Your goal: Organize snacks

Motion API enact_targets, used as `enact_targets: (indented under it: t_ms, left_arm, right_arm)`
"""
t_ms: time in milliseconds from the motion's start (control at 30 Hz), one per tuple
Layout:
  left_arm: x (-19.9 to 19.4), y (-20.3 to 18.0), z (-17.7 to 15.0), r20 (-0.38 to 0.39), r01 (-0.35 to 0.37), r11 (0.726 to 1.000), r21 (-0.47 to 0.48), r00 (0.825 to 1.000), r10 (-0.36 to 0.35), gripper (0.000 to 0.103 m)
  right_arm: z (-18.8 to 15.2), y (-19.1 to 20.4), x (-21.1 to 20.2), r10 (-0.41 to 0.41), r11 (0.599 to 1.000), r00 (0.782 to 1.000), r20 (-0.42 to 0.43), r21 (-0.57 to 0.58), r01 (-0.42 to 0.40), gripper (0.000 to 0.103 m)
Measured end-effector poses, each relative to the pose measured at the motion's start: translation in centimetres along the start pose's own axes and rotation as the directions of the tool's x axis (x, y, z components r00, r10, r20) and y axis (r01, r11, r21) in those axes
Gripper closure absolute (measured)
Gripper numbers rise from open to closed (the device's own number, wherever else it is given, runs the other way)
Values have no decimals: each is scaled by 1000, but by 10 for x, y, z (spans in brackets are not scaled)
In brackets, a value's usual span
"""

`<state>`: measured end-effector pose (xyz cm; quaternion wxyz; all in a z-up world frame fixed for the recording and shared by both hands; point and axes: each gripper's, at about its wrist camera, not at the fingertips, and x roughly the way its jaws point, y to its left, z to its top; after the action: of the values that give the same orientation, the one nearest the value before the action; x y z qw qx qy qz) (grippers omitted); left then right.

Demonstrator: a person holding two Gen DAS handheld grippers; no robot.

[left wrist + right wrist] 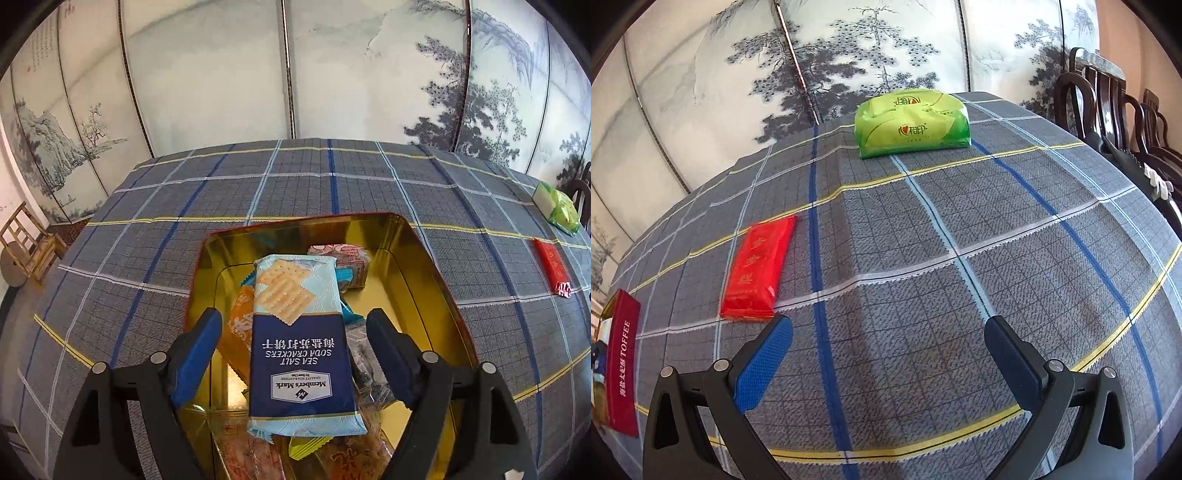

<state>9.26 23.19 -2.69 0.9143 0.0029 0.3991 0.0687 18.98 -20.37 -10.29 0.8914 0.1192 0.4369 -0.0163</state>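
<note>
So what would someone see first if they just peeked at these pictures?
Probably the shiny gold tin full of snacks, with a blue soda cracker packet lying on top between the open left claw. Next, the bright green pack at the checked tablecloth's far edge, and the red packet nearer.

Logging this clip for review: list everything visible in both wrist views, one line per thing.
tin: 1, gold inside, red rim, on the tablecloth
cracker pack: 1, blue, atop the snacks in the tin
other snacks: several, mixed colours, in the tin
red packet: 1, flat on the tablecloth
green pack: 1, far side of the table
tablecloth: 1, grey plaid
painted screen: behind the table
chairs: dark, at the right
left claw: open, either side of the cracker pack
right claw: open, empty
</note>
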Motion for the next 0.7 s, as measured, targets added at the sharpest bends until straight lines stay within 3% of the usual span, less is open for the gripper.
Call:
enact_targets:
  t_ms: [233,433,500,567,633,700]
  left_arm:
    - [-64,46,-26,136,114,988,-107,986,-99,12]
    - [-120,84,-93,199,173,978,-119,969,-147,8]
    - [-131,90,-115,200,175,978,-114,968,-150,8]
    - [-138,93,-136,186,172,979,-108,971,-150,8]
    - [-140,94,-155,154,180,977,-110,975,-162,8]
    - [-141,91,-171,128,185,977,-107,977,-171,8]
  right_arm:
    - [3,16,-17,11,998,1000,-19,-62,-12,0]
    - [-2,47,-3,-52,975,997,-55,-217,39,1]
    - [-2,54,-1,-28,973,999,-47,-232,17,3]
    - [-2,60,0,-24,968,999,-42,-249,13,9]
    - [-2,61,5,-56,960,997,-57,-276,38,30]
    - [-1,56,10,-80,960,994,-78,-276,55,39]
